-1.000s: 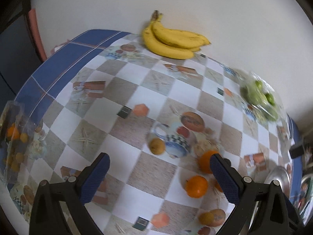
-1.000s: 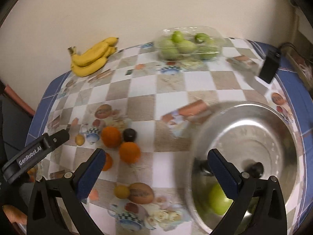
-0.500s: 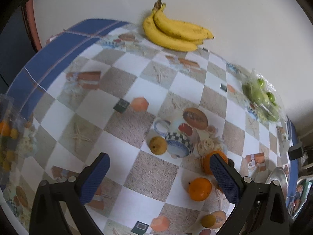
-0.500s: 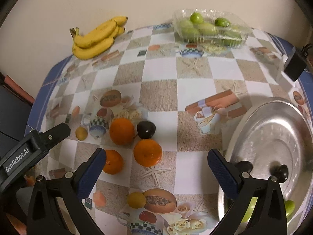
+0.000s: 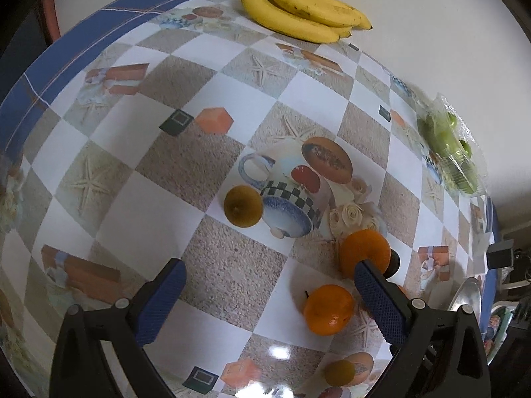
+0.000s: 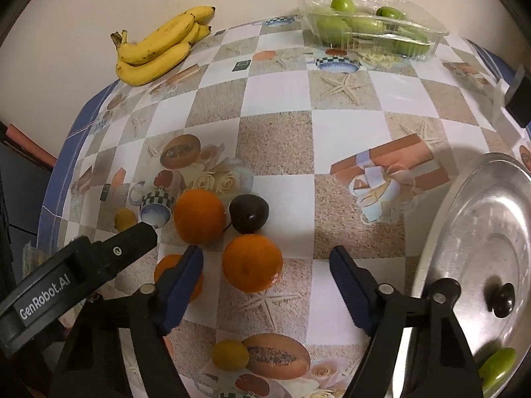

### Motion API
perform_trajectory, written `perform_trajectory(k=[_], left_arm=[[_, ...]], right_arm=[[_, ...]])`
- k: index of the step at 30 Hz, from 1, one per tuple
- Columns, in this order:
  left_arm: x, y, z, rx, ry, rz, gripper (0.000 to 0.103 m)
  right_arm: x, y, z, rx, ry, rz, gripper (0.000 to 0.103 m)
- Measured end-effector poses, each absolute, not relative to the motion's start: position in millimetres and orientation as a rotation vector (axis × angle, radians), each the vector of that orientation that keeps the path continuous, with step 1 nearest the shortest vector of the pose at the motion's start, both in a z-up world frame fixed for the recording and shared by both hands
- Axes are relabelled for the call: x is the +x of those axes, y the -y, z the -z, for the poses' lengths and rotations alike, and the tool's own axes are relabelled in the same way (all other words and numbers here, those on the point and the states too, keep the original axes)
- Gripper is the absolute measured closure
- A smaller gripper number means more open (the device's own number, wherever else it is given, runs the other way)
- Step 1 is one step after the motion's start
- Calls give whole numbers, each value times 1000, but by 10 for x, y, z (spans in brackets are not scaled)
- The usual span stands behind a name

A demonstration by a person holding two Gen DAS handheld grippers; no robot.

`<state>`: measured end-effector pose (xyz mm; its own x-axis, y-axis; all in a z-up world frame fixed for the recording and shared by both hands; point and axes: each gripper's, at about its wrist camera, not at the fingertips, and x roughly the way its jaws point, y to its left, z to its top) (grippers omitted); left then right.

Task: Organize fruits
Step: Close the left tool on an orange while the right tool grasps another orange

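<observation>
My right gripper [image 6: 267,267] is open and empty, low over the table, with an orange [image 6: 252,263] just ahead between its fingers. Beside it lie a second orange [image 6: 200,216], a third orange [image 6: 172,273] partly hidden behind the left finger, a dark plum [image 6: 249,213] and small yellow fruits [image 6: 230,355]. A metal bowl [image 6: 478,232] at the right holds a green fruit [image 6: 497,369] and a dark one [image 6: 502,300]. My left gripper [image 5: 268,287] is open and empty above a yellowish-brown fruit [image 5: 243,205], with oranges [image 5: 328,309] near its right finger.
A banana bunch [image 6: 159,48] lies at the far edge by the wall. A clear plastic tray of green fruits [image 6: 368,28] stands at the back right. A black box [image 6: 519,99] sits at the right table edge. The left gripper's body [image 6: 76,270] crosses the right view's lower left.
Both grippers have moved forward and lower towards the loose fruit. The right gripper swung left, away from the bowl, over the oranges. Both stay open.
</observation>
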<state>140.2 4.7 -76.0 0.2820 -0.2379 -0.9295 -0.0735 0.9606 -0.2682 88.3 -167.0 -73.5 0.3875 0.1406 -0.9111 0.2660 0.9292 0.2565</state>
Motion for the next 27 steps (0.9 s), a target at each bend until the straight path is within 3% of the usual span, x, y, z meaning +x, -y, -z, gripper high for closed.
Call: perform_trajectory(k=[9, 16, 24, 27], left_arm=[[1401, -3, 717, -296, -1283, 138, 7], [1404, 76, 705, -298, -1291, 176, 18], [1378, 161, 754, -297, -1319, 198, 46], [1352, 207, 778, -294, -1335, 203, 52]], right_arm=[[901, 1623, 757, 401, -1187, 56, 64], [837, 1633, 651, 402, -1183, 51, 64], [688, 1779, 506, 379, -1185, 135, 65], [639, 1850, 451, 384, -1173, 149, 65]])
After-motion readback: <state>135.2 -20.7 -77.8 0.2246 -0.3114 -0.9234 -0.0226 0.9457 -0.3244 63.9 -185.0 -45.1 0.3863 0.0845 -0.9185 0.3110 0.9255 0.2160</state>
